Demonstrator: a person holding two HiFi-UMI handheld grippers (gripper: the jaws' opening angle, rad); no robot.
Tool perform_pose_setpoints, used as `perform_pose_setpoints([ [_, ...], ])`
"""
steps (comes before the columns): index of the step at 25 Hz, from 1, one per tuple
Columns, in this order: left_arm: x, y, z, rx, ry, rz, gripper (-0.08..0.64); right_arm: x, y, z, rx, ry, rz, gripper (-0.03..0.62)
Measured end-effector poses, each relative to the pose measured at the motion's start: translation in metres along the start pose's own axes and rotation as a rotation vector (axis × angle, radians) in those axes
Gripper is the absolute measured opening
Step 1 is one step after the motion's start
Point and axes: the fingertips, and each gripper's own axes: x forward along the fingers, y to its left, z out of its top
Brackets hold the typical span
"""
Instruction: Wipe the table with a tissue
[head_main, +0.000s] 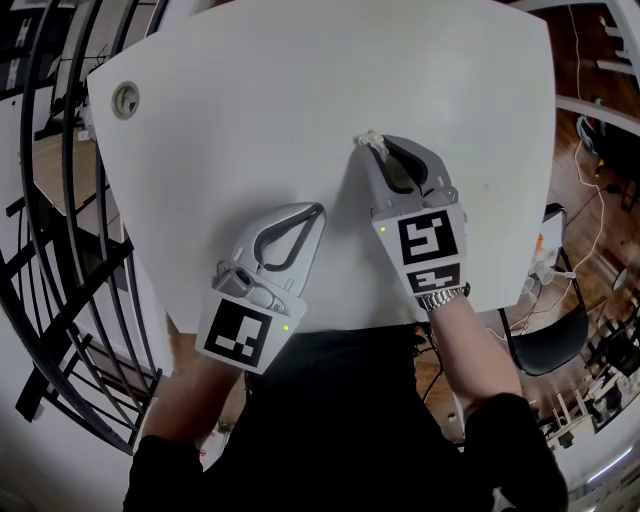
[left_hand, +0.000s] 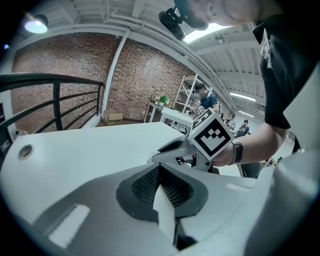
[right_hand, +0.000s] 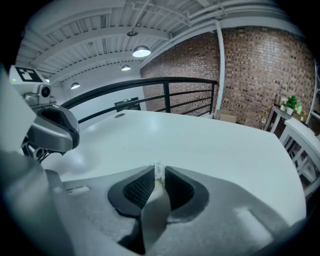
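A small crumpled white tissue (head_main: 368, 138) is pinched at the tip of my right gripper (head_main: 373, 150), which rests on the white table (head_main: 250, 90) near its middle. In the right gripper view the tissue (right_hand: 159, 173) shows as a thin white wad between the shut jaws of the right gripper (right_hand: 159, 176). My left gripper (head_main: 317, 211) lies low on the table near the front edge, to the left of and behind the right one. Its jaws are shut with nothing between them (left_hand: 160, 171). The left gripper view shows the right gripper (left_hand: 156, 157) just ahead.
A round cable grommet (head_main: 125, 99) sits in the table's far left corner. A black metal railing (head_main: 60, 250) runs along the left side. A black chair (head_main: 550, 345) and cables stand on the wooden floor to the right.
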Motion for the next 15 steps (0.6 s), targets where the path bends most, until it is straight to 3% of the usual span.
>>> perform_pose_setpoints([
  [9, -0.014, 0.001, -0.001, -0.004, 0.006, 0.012, 0.015, 0.000, 0.010, 0.011, 0.017, -0.037, 0.003, 0.052],
  [15, -0.002, -0.008, 0.000, 0.008, 0.013, 0.011, 0.015, -0.009, -0.008, 0.010, 0.026, -0.073, -0.019, 0.052],
])
